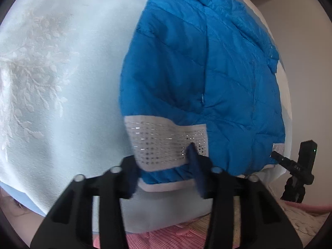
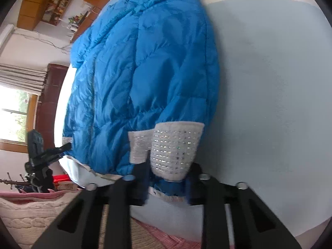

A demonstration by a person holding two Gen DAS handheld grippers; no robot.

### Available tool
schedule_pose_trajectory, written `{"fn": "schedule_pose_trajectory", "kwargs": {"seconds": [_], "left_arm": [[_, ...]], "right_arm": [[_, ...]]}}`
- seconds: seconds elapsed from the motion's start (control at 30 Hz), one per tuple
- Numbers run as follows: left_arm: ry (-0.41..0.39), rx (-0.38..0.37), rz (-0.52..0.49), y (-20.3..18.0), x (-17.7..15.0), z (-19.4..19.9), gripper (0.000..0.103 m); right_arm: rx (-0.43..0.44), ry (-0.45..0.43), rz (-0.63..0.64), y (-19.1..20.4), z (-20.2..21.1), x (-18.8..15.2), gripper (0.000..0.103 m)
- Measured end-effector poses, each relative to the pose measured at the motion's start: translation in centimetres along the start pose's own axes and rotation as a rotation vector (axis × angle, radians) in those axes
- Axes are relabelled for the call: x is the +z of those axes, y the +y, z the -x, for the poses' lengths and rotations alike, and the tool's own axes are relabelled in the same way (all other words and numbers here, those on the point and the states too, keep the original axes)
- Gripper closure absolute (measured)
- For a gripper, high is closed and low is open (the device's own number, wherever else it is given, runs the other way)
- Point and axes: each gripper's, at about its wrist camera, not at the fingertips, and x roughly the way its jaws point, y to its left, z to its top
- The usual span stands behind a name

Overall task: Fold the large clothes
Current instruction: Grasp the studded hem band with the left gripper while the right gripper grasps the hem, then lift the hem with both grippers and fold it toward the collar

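Gripping, left: left gripper (image 1: 164, 178) has its jaws closed on the near hem of the blue puffer jacket (image 1: 199, 66), beside the grey rhinestone cuff (image 1: 166, 143); one dark fingertip (image 1: 195, 164) lies over the cuff's lower edge.
Gripping, right: right gripper (image 2: 166, 183) has its jaws narrowed on the hem just below the other studded cuff (image 2: 176, 147); blue fabric and a strip of pale trim sit between them.
Jacket position: flat on the pale blue bedspread (image 1: 83, 83), hem toward both cameras, hood end far.
Sleeves: each lies folded in along the body, cuff down at the hem.
Zip: runs lengthwise up the jacket.
Near edge: pink checked fabric (image 1: 161, 238) below the bedspread.
Side: black camera tripod (image 1: 298, 172) beyond the jacket's edge.
Far, right view: window (image 2: 14, 116), curtain, wooden shelf (image 2: 56, 4).
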Motion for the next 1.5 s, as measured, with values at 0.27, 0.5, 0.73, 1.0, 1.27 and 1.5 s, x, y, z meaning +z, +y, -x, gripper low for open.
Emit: {"fn": "schedule_pose_trajectory", "kwargs": {"seconds": [0.27, 0.5, 0.73, 1.0, 1.27, 1.5], "left_arm": [[-0.056, -0.016, -0.036, -0.5, -1.2, 3.0, 0.091], [0.032, 0.032, -0.004, 1.4, -1.6, 0.0, 0.088], [0.018, -0.042, 0.006, 1.1, -0.8, 2.2, 0.091], [-0.137, -0.181, -0.068, -2.2, 2.6, 9.2, 0.092], [-0.29, -0.278, -0.165, -7.0, 11.6, 12.2, 0.092], [-0.372, -0.315, -0.18, -9.7, 19.9, 11.9, 0.092]], "right_arm": [[0.028, 0.011, 0.105, 1.8, 2.0, -1.2, 0.091], [0.014, 0.097, 0.019, -0.6, -0.4, -1.3, 0.09], [0.013, 0.075, 0.041, 0.3, 1.2, -0.6, 0.091], [0.07, -0.08, 0.124, 3.6, 7.8, 2.5, 0.092], [0.16, -0.188, 0.122, 5.6, 12.1, 11.1, 0.092], [0.181, -0.223, 0.113, 6.3, 12.9, 19.8, 0.092]]}}
